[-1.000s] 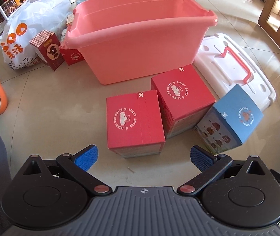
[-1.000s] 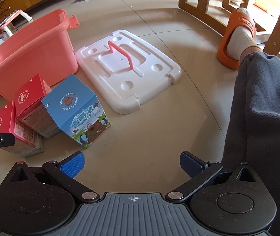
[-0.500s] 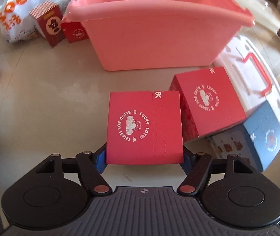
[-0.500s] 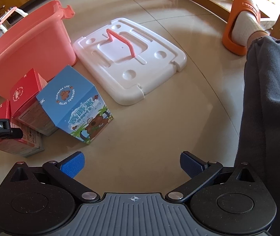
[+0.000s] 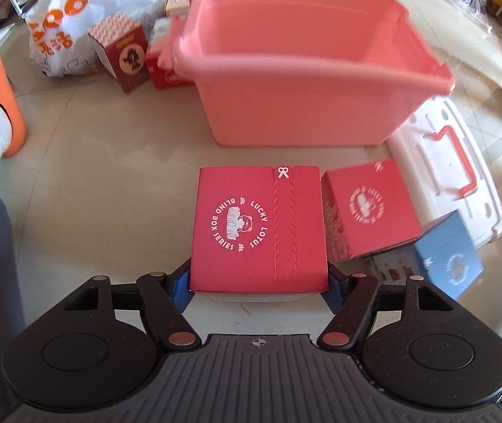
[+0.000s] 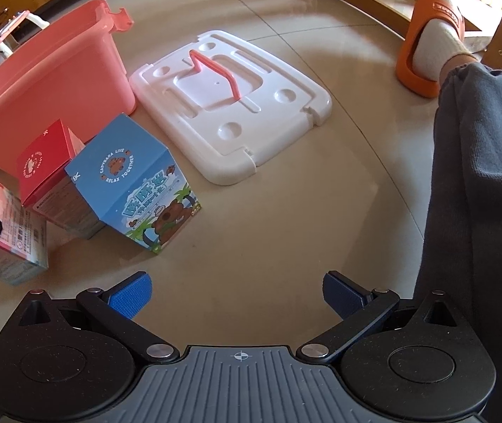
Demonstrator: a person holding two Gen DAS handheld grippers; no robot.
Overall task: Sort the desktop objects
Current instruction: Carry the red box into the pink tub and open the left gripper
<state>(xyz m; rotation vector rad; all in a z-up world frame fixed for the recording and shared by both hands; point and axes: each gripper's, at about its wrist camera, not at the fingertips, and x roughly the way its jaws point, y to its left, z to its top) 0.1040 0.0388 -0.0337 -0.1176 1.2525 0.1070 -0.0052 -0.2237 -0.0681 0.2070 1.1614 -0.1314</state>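
Partly hidden pads (image 5: pixel 179 290) beside red box (image 5: pixel 258 227)

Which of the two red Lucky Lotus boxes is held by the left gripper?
The nearer red box, clamped between the left gripper fingers; the other red box sits beside the blue box.

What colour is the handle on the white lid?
Red-pink handle on the white lid; clearest in the right wrist view.
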